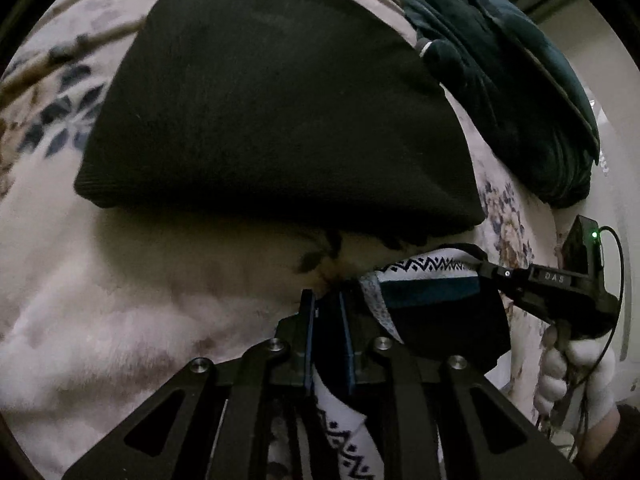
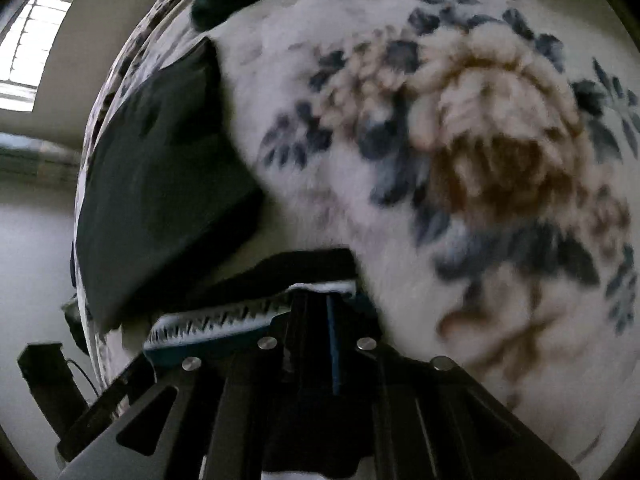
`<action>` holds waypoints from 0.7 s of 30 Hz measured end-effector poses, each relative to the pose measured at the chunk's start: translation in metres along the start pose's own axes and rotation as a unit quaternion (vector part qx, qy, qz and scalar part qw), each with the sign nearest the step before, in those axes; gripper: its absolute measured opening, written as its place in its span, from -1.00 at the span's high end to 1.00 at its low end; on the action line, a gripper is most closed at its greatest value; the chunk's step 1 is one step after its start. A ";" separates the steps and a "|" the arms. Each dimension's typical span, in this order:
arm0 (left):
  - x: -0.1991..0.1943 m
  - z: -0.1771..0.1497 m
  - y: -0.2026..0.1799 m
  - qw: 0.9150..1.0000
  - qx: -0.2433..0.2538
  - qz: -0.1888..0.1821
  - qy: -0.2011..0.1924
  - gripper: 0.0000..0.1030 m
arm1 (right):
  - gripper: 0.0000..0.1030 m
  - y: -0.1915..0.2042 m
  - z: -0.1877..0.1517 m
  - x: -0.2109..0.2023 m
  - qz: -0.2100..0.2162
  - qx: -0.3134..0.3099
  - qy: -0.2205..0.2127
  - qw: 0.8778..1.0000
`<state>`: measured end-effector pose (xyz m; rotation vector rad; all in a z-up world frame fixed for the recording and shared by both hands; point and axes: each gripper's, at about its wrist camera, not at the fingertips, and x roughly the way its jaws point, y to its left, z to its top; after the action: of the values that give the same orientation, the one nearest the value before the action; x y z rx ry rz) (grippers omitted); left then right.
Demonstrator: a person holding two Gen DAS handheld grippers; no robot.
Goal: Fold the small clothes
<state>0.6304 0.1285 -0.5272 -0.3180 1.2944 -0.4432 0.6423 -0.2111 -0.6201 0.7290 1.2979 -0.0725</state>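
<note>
In the left wrist view, the left tool [image 1: 328,304] sits at the lower centre of the frame, its two blue-edged fingers clenched on one end of a small patterned garment [image 1: 432,292], white with a black zigzag band, a teal stripe and a black part. The cloth runs from between those fingers down past the linkage at the bottom edge and also stretches to the right, where the right tool [image 1: 486,270] enters from the right edge and grips the other end. A white-gloved hand [image 1: 572,368] at the lower right holds that tool's handle, with a cable and a small green light beside it. Above the garment, filling the middle of the frame, lies a folded black knit piece [image 1: 280,100] on a fleecy floral blanket [image 1: 100,300]. A dark green bundle of cloth [image 1: 512,80] sits at the upper right. In the right wrist view, which is blurred, the right tool [image 2: 316,300] at the lower centre is likewise clamped on the garment [image 2: 224,316], whose zigzag edge runs off to the lower left toward the other tool. The blanket's large brown and blue flower [image 2: 488,128] fills the right half, and the black piece [image 2: 160,184] lies at the left.
</note>
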 end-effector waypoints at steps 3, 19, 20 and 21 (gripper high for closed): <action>-0.012 0.001 -0.002 1.000 -0.013 -0.008 -0.003 0.58 | 0.76 0.013 -0.006 -0.022 -0.012 -0.029 -0.019 0.999; -0.044 -0.056 -0.008 0.999 -0.029 0.028 -0.029 -0.17 | 0.40 0.005 -0.084 -0.044 -0.041 -0.083 0.014 0.996; -0.052 -0.058 -0.012 0.999 -0.028 0.021 -0.037 -0.17 | 0.37 0.009 -0.087 -0.052 -0.039 -0.090 0.012 0.995; -0.062 -0.063 -0.018 0.999 -0.021 0.018 -0.045 -0.17 | 0.30 0.008 -0.093 -0.061 -0.033 -0.092 0.011 0.995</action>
<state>0.5543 0.1441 -0.4819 -0.3449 1.2210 -0.3679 0.5489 -0.1770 -0.5699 0.5315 1.3307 0.0026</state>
